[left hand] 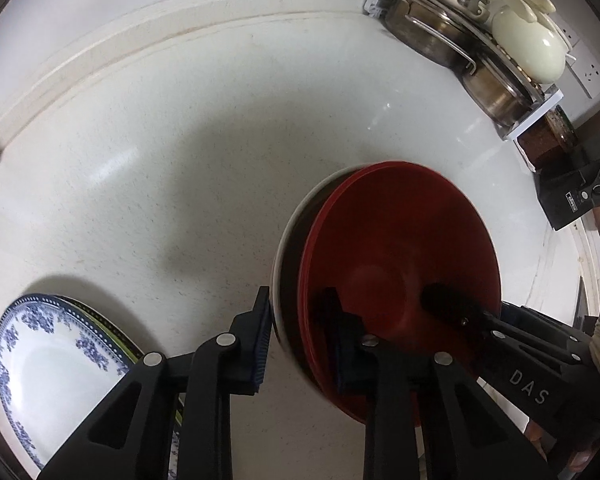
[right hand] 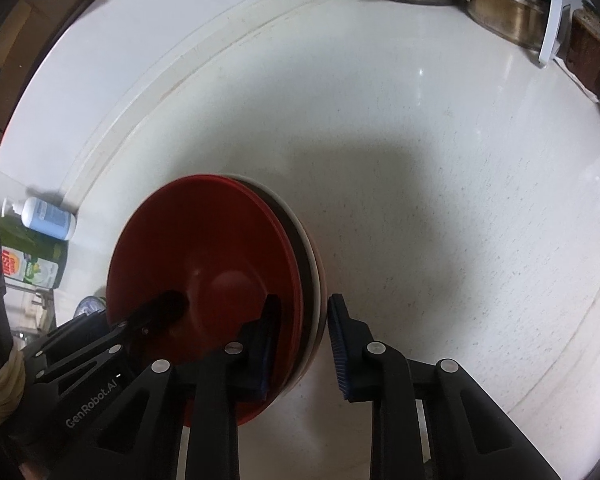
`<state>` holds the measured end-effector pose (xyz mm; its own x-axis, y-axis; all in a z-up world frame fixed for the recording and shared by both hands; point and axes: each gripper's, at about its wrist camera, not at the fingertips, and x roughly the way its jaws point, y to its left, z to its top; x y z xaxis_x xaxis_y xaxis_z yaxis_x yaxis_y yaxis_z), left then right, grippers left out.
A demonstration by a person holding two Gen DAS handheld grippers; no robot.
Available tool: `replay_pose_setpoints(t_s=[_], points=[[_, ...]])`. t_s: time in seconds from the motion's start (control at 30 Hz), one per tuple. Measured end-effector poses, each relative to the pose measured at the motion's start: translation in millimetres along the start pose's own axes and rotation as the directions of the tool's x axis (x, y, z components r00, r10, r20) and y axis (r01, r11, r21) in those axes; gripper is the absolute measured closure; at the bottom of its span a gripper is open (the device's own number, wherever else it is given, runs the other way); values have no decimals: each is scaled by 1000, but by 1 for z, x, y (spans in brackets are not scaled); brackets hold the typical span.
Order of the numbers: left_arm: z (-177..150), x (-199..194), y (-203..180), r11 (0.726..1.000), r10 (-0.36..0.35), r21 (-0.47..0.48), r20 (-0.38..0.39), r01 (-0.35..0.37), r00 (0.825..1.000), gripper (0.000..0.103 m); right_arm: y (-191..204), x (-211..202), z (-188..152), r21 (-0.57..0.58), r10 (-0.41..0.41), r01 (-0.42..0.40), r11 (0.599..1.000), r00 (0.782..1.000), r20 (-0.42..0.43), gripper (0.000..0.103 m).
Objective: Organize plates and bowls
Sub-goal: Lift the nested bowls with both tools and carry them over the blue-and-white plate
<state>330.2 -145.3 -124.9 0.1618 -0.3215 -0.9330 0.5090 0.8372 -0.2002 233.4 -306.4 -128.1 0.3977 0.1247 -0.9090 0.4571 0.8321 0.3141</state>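
A stack of bowls (left hand: 400,248) stands on the white counter (left hand: 180,160), red bowls nested inside a white-rimmed dark one. My left gripper (left hand: 298,300) straddles the stack's near-left rim, one pad against the white outside and the other inside the red bowl, shut on the stack. My right gripper (right hand: 304,304) straddles the opposite rim of the bowl stack (right hand: 204,248) the same way, outer pad at the white edge. Each view shows the other gripper's finger dipping into the red bowl. A blue-patterned plate (left hand: 52,360) lies on another plate at the lower left.
A dish rack (left hand: 460,40) with steel pots and cream lids stands at the back right, its pots (right hand: 500,12) also in the right wrist view. A soap pump bottle (right hand: 48,220) and a green detergent bottle (right hand: 32,264) sit at the left. A black box (left hand: 572,196) lies at the right.
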Motion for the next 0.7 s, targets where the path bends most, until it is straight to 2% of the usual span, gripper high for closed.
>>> replay_pose_setpoints(t_s=[0.43, 0.7], points=[[-4, -3, 3, 999, -11, -45, -4, 11, 1000, 78, 9, 0, 1, -12, -28, 28, 1000, 1000, -6, 79], [-12, -33, 17, 996, -2, -84, 49, 6, 999, 78, 25, -16, -2, -62, -13, 15, 998, 1000, 25, 79]])
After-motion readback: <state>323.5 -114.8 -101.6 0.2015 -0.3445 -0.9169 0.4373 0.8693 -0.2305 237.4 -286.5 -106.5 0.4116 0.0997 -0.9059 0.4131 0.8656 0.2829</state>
